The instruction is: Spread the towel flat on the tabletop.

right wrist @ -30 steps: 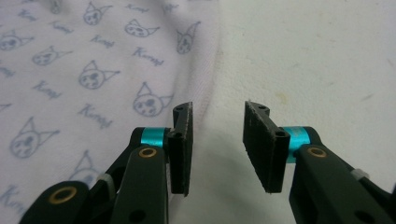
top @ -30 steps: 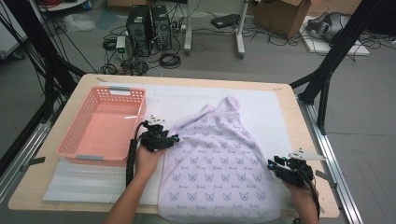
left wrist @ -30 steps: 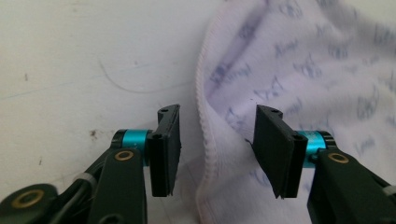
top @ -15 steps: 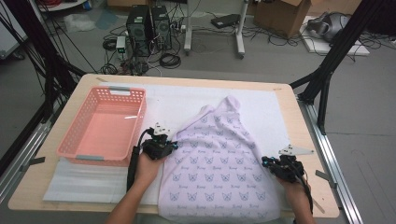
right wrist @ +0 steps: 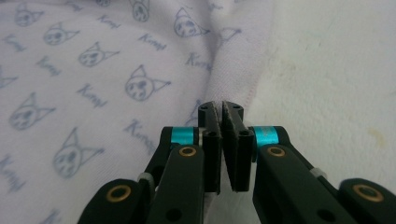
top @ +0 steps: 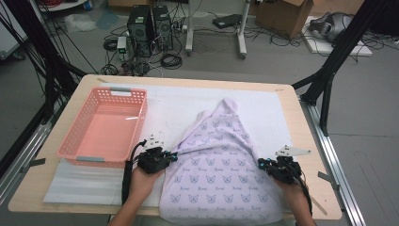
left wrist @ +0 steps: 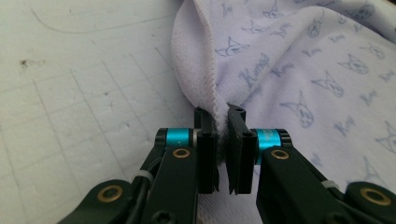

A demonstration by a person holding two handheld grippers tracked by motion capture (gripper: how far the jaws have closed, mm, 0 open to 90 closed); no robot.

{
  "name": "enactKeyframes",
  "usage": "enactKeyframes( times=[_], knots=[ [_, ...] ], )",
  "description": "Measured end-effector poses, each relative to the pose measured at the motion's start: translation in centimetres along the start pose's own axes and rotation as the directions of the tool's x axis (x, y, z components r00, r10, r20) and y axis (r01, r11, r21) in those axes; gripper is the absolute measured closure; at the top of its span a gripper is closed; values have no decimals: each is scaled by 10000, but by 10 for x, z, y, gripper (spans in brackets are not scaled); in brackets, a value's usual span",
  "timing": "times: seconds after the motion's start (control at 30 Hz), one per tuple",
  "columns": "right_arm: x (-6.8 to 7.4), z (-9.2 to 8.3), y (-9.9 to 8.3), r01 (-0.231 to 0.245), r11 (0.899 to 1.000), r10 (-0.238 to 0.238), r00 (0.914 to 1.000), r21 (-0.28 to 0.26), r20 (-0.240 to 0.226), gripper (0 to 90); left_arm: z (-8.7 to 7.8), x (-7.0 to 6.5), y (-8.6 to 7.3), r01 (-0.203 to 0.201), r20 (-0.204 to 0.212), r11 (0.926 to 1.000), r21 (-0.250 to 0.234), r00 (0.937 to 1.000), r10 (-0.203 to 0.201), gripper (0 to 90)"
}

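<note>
Towel (top: 221,169) now pinched at both side edges: our left gripper (top: 173,158) slid in, right gripper (top: 259,165) too, jaws just closed on cloth.

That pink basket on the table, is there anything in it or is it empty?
Empty. In the high view the pink basket shows its bare floor, and the lilac cloth lies outside it, spread on the white mat.

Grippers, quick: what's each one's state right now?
Left gripper: shut on the towel edge.
Right gripper: shut on the towel edge.
</note>
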State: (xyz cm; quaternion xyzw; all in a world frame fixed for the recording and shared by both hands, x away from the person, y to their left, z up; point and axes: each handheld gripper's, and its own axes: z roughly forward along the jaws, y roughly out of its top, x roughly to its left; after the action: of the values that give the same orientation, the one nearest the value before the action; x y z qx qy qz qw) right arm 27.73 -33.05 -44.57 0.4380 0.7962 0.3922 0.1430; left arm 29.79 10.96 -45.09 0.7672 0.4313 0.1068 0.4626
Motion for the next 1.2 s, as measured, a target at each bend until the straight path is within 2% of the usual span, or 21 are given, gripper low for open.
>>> enactKeyframes(
  times=[0.1,0.13,0.17,0.2,0.3,0.33,0.37,0.47,0.5,0.53,0.57,0.6,0.67,0.7,0.83,0.93,1.03,1.2],
  knots=[
    [3,-14,-8,111,9996,-108,9999,241,-95,887,-3,-1,-2,-45,52,10000,24,10000,45,831],
    [5,-19,-11,325,9989,-326,9995,342,21,888,-4,-2,-3,-115,66,9999,37,9999,115,832],
    [5,-19,-11,325,9989,-326,9995,342,21,888,-5,-3,-4,-97,59,10000,12,9999,97,832],
    [7,-32,-17,538,9965,-555,9981,641,255,888,-7,-4,-5,-83,101,10000,27,9999,82,832],
    [7,-49,-30,336,9980,-339,9994,530,61,888,-11,-9,-9,-126,286,9999,41,9995,124,832],
    [7,-49,-30,336,9980,-339,9994,530,61,888,-11,-9,-9,-126,286,9999,41,9995,124,832],
    [9,-56,-36,230,9980,-219,9996,583,-197,888,-13,-11,-10,-162,343,9998,71,9993,160,831],
    [15,-61,-40,427,9935,-385,9984,1053,-418,888,-19,-17,-14,-153,470,9999,69,9988,150,827],
    [17,-63,-41,472,9932,-433,9983,1065,-390,886,-21,-18,-15,-177,533,9998,77,9984,172,817],
    [17,-64,-41,495,9947,-462,9982,899,-390,872,-21,-19,-16,-128,574,9999,36,9983,125,778],
    [17,-66,-39,365,9970,-345,9989,679,-313,833,-21,-18,-15,-52,645,9999,-141,9979,61,701],
    [15,-67,-37,195,9994,-189,9996,269,-203,766,-20,-18,-14,-5,655,9998,-200,9979,18,630],
    [8,-68,-32,-340,9972,325,9992,-664,-233,762,-18,-17,-14,-26,686,9996,-292,9976,46,581],
    [4,-67,-29,-486,9942,476,9988,-956,-128,763,-17,-17,-13,-238,676,9989,-416,9974,266,564],
    [-6,-57,-21,-449,9916,507,9977,-1214,449,768,-17,-16,-11,-343,664,9970,-693,9970,389,528],
    [-13,-42,-12,-307,9937,392,9963,-1076,771,773,-18,-14,-9,-458,553,9949,-901,9972,509,502],
    [-18,-12,7,-57,9980,129,9933,-624,1145,772,-18,-11,-8,-412,523,9942,-998,9975,466,501],
    [-21,29,33,575,9981,-611,9787,242,1962,778,-19,-8,-7,-462,443,9933,-1063,9977,512,497]
  ],
)
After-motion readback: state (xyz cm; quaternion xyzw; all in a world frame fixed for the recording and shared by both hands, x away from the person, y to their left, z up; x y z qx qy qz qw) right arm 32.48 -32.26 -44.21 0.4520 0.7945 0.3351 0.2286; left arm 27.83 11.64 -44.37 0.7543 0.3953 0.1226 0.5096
